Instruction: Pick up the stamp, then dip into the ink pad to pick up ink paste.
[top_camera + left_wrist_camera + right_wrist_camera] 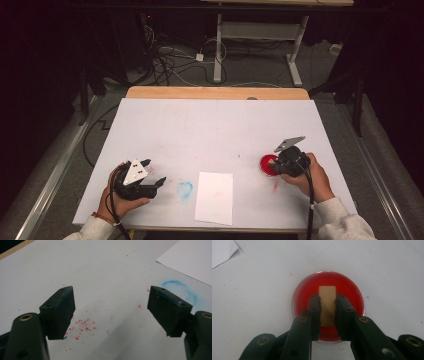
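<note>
Near the right edge of the table [210, 125], toward its front, the right tongs [327, 308] are clamped on a small tan block [327, 298], holding it over a round red dish [303, 293] of what looks like red ink or paint; whether the block's underside touches the red surface cannot be told. Near the front left corner the left tongs [111, 311] hover with their jaws wide apart and nothing between them, above a scatter of red specks [83, 326]. A faint blue ring [180, 288] marks the table just beside a white sheet of paper [214, 197] lying at the front edge near the middle. The likely step is loading the block with colour to stamp the sheet. From here the risks seem to be these: pressing off-centre could tip or slide the shallow dish, since nothing steadies it; the narrow grip could let the block twist or slip; and a wet block carried across could drip, adding to the stains already on the table.
</note>
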Available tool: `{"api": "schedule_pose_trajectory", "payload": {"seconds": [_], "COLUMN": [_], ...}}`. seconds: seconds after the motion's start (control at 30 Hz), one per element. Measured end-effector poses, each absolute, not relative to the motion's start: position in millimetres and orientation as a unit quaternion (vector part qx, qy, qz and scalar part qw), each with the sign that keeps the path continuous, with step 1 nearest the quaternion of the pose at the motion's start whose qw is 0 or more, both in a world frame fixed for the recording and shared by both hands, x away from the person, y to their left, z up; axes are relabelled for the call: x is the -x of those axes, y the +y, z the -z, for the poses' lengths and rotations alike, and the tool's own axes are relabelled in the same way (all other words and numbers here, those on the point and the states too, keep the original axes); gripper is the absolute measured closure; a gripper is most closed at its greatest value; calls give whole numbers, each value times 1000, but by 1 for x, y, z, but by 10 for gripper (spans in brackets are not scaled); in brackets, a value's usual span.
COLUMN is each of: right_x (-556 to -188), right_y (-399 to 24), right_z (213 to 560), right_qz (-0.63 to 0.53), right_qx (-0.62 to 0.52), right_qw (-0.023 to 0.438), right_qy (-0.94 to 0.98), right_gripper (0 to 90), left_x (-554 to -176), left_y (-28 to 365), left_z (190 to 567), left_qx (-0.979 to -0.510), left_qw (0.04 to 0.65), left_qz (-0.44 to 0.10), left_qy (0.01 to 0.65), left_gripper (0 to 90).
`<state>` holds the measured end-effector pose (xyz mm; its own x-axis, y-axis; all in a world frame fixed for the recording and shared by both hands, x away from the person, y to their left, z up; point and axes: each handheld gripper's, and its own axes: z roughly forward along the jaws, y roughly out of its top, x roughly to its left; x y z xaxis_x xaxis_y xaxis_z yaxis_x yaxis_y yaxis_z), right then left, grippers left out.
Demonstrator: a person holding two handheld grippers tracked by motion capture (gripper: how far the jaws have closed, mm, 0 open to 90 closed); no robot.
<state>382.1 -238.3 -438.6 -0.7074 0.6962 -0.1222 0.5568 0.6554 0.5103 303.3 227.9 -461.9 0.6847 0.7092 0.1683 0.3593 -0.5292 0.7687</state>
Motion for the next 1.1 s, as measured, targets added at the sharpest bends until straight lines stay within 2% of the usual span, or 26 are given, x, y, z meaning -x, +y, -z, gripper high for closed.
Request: {"api": "schedule_pose_trajectory", "payload": {"seconds": [0.37,0.53,1.1], "right_x": [-382,-378,-363], "right_y": [-242,-244,-254], "right_z": [435,415,389], "right_qz": [-242,-275,-334], "right_qx": [-348,-340,-333], "right_qw": [154,173,201], "right_qy": [893,883,859], "right_gripper": [758,759,759], "left_x": [-303,-301,-299], "left_y": [231,232,229], "left_z": [462,462,461], "left_qx": [-840,-838,-844], "left_qw": [366,366,358], "left_qz": [-242,-243,-245], "left_qy": [321,322,316], "left_gripper": [214,214,214]}}
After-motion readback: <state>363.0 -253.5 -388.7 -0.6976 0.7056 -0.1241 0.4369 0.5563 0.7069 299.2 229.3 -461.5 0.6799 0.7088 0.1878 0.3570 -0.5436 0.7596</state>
